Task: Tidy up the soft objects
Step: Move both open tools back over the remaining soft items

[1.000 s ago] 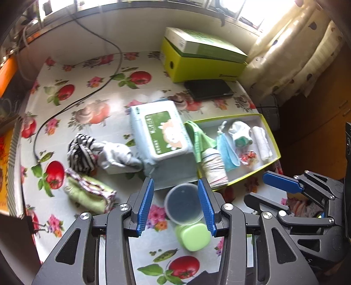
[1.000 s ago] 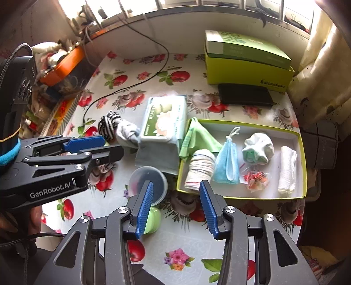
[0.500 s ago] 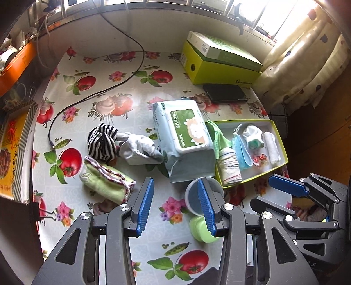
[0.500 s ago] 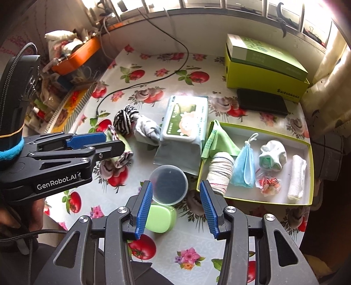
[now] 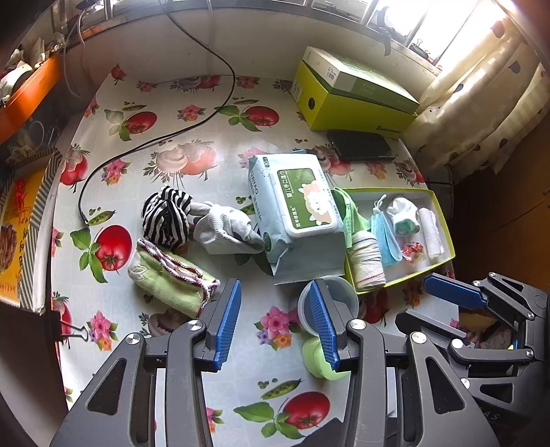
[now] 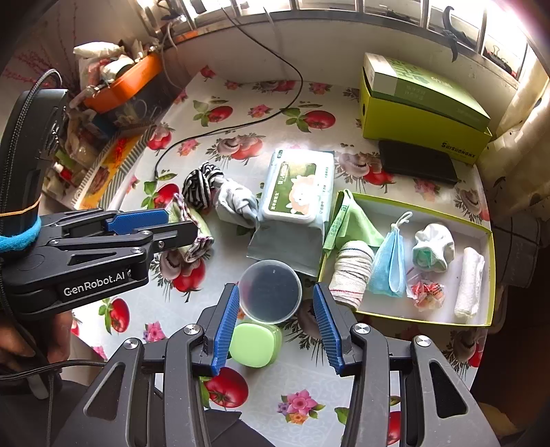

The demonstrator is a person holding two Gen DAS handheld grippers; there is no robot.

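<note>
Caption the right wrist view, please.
Open hand-held gripper hovering above a flowered table, yellow-green tray of soft items alongside.

You get strong daylight from the window (image 5: 429,31) at top right, blown out there, glare on the tablecloth (image 5: 206,151), sharp focus, and heavy fisheye bending with dark corners.

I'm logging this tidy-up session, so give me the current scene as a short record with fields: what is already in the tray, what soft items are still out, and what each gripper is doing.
tray: yellow-green tray, right side of the table
in tray: green cloth, rolled striped cloth, blue face mask, white sock ball, white towel roll, small wrapped packet
soft items still out: striped sock, grey sock, green folded cloth
left gripper: open, empty
right gripper: open, empty
</note>
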